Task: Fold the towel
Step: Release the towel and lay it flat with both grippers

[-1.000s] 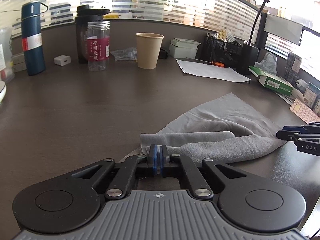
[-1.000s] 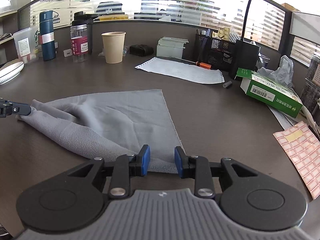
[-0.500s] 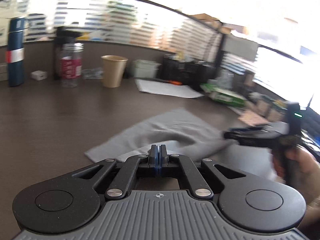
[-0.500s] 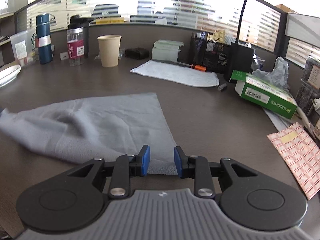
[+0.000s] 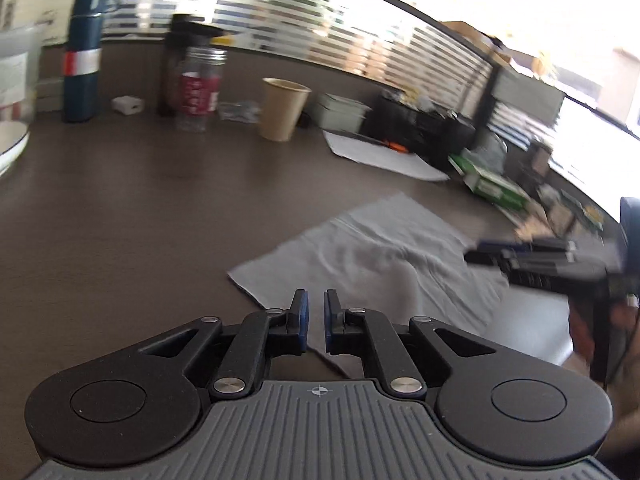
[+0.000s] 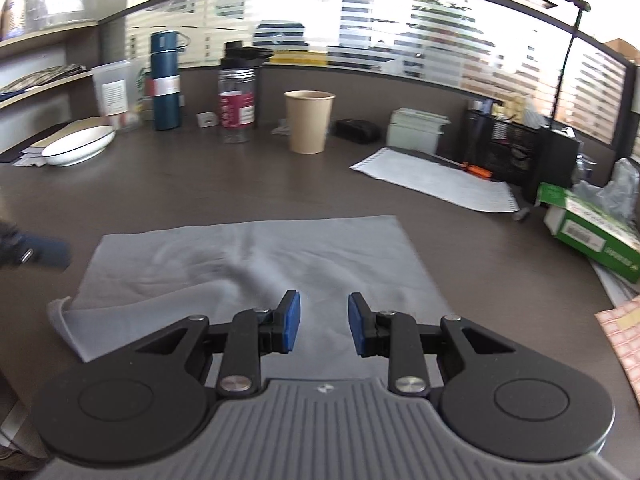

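The grey towel (image 6: 256, 268) lies rumpled on the desk in front of the paper cup (image 6: 309, 120). The left gripper (image 5: 316, 316) is opening, nothing pinched; the right gripper (image 6: 323, 322) gapes empty above the cloth. The central ridge could make any fold crooked.

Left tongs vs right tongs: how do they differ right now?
The left tongs show a narrow gap and are opening; the right tongs stand clearly wider. The left tongs sit over the grey towel's near edge, the right tongs over its middle. Both have blue pads and hold nothing.
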